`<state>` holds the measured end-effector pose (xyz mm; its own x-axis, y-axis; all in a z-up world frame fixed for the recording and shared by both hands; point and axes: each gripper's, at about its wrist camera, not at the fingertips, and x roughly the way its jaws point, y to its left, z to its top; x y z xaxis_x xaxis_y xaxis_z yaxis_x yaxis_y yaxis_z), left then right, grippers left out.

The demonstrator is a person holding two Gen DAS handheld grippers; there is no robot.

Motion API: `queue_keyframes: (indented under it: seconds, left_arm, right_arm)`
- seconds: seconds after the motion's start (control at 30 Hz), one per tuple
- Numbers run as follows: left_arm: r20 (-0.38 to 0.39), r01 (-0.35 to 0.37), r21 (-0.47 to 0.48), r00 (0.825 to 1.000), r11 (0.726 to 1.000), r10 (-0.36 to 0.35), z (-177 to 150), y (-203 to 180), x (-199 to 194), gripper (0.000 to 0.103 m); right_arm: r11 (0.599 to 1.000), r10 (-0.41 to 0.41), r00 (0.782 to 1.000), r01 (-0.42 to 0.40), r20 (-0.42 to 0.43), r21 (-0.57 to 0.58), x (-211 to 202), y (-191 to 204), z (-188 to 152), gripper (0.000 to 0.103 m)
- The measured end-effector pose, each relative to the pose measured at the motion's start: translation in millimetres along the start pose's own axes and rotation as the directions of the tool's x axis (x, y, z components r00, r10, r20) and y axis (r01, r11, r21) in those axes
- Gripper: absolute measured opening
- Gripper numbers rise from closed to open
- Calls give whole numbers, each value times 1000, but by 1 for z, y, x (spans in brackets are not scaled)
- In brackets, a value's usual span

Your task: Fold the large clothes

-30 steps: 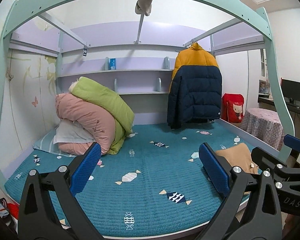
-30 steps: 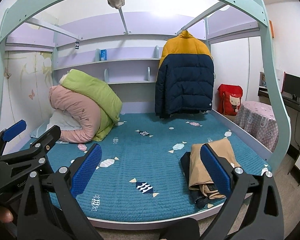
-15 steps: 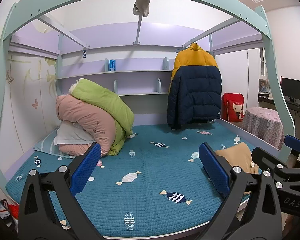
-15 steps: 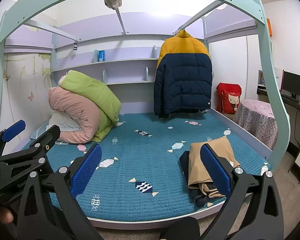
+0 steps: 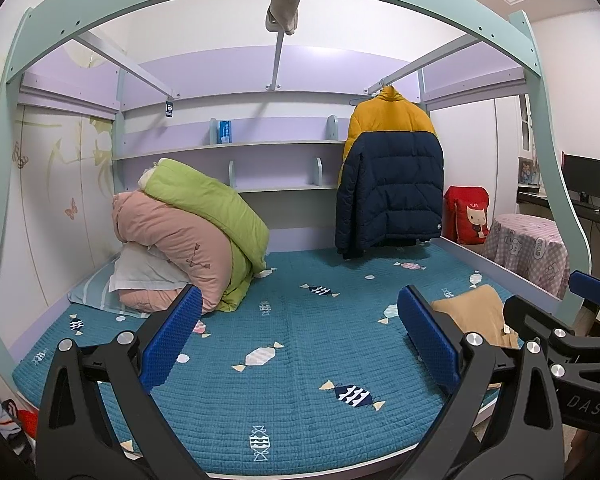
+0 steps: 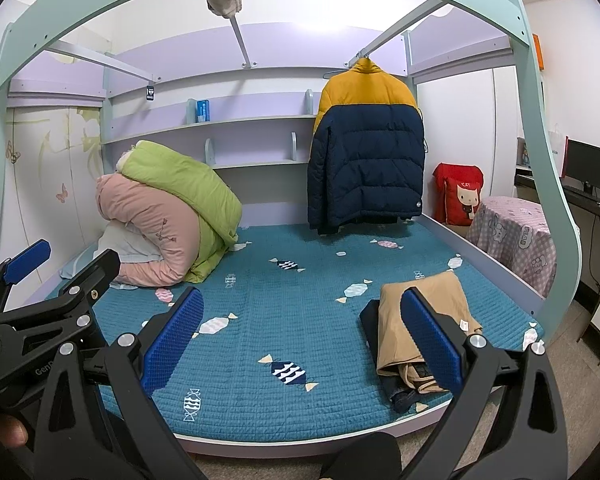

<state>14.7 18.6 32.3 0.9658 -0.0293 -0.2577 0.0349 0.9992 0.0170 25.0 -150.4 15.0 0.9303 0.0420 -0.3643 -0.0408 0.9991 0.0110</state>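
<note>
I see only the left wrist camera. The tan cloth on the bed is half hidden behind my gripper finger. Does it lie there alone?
Observer: No. In the right wrist view the tan cloth lies on top of a dark folded garment, which sticks out at its left and near edges.
Operator: Does the right gripper touch this pile?
Observer: It does not seem so. The right gripper is open and empty, and it hangs in front of the near edge of the bed.
</note>
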Motion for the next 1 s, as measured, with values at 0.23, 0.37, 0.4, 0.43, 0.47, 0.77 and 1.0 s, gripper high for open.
queue_keyframes:
  seconds: [0.23,0.37,0.4,0.43,0.47,0.77,1.0]
  left_arm:
    - [2,4,1,1000,1000,-4,1,3,2,98]
    - [5,9,0,1000,1000,-9,2,4,3,98]
    - [7,12,0,1000,1000,-12,2,4,3,98]
    - [7,14,0,1000,1000,-14,2,3,3,98]
    - [8,17,0,1000,1000,-17,2,4,5,98]
    - [4,41,8,999,999,-41,1,2,12,98]
    - [-1,55,14,998,998,-55,-3,0,16,98]
  right_arm:
    - [1000,-3,1000,3,-3,2,0,1,-1,95]
    - [1000,-9,1000,9,-5,3,-2,1,-2,95]
    - [1000,-8,1000,8,-6,2,0,1,-1,95]
    - [1000,-9,1000,9,-6,1,-1,1,-2,95]
    - [1000,-14,1000,14,-6,2,-1,1,-2,95]
    - [999,-37,999,37,-19,14,-2,-1,-6,95]
    - [999,-49,998,50,-25,21,-2,-2,-7,95]
